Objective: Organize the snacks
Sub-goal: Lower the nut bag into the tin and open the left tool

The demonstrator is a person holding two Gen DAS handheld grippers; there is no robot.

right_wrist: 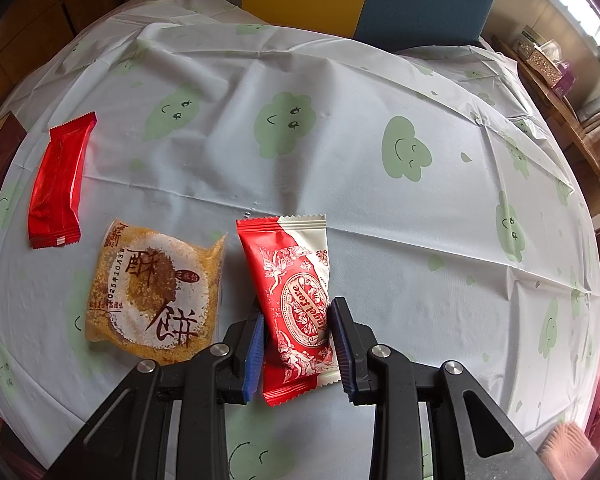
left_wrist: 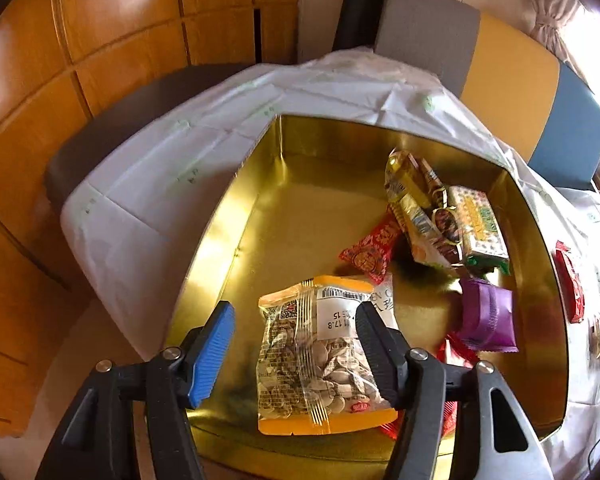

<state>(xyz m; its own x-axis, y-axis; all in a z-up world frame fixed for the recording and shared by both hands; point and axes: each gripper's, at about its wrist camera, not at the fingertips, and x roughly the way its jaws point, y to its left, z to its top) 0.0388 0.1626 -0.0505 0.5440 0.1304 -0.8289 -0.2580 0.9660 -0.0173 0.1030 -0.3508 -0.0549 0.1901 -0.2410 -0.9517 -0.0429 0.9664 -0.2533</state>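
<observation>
Left gripper (left_wrist: 296, 354) is spread wide over the gold tin (left_wrist: 236, 216). The seed packet (left_wrist: 320, 356) lies flat on the tin floor between the pads, and neither pad presses it, so it looks released. Other snacks are piled at the tin's far right: a purple packet (left_wrist: 486, 318), a small red packet (left_wrist: 370, 254), and a gold-green bundle (left_wrist: 420, 208).

Right gripper (right_wrist: 298, 344) pinches the red-and-white wafer packet (right_wrist: 296, 308) across its width, low on the body, with both pads touching the foil. The packet rests on the desk (right_wrist: 380, 240). Beside it to the left is the round pastry packet (right_wrist: 156, 292), close but apart. The plain red bar (right_wrist: 58, 180) lies further left, well apart.

Handling, my read: all of these are light, crinkly film packs, slippery on the pads.
- The wafer is likely brittle, so grip gently across the body, not on the crimped end, which would fold.
- The pastry looks crumbly and wide. Take it by an edge seal, or across the narrower side.
- The red bar is stiff and narrow, so a mid-body pinch suits it.
- The seed packet is soft and shifts inside, so it is fine to drop.
</observation>
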